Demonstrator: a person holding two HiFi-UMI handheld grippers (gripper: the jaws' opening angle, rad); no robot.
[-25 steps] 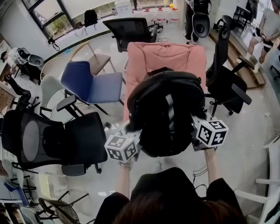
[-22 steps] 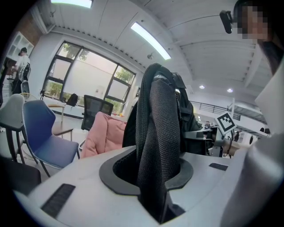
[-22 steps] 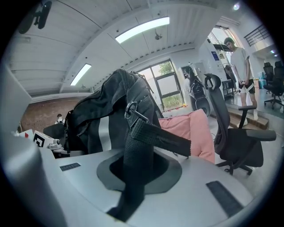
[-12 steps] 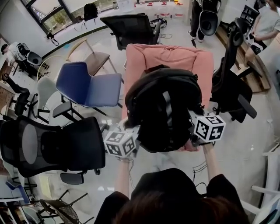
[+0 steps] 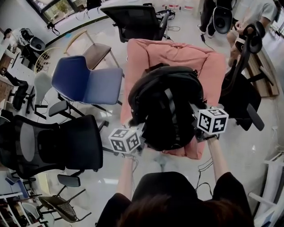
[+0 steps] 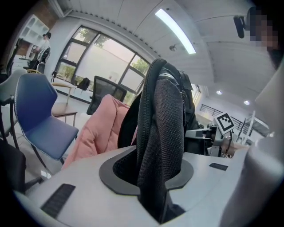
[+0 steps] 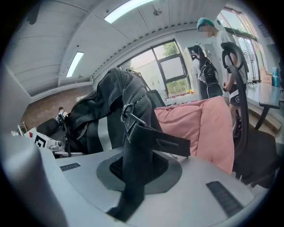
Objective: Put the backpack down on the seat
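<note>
A black backpack (image 5: 166,108) with a grey stripe hangs between my two grippers, over the front part of a pink padded seat (image 5: 173,55). My left gripper (image 5: 133,133) holds its left side. In the left gripper view that gripper (image 6: 156,188) is shut on a padded mesh shoulder strap (image 6: 160,128). My right gripper (image 5: 200,123) holds the right side. In the right gripper view it (image 7: 131,186) is shut on a flat webbing strap (image 7: 135,155) that runs up to a metal ring. The fingertips are hidden behind the bag in the head view.
A blue chair (image 5: 86,82) and a black mesh office chair (image 5: 53,144) stand to the left. A black office chair (image 5: 242,93) stands close on the right, another black chair (image 5: 133,20) behind the pink seat. A person (image 5: 255,13) stands at the far right.
The backpack and both grippers have moved forward, and the bag now hangs further over the pink seat. Both grips are unchanged.
</note>
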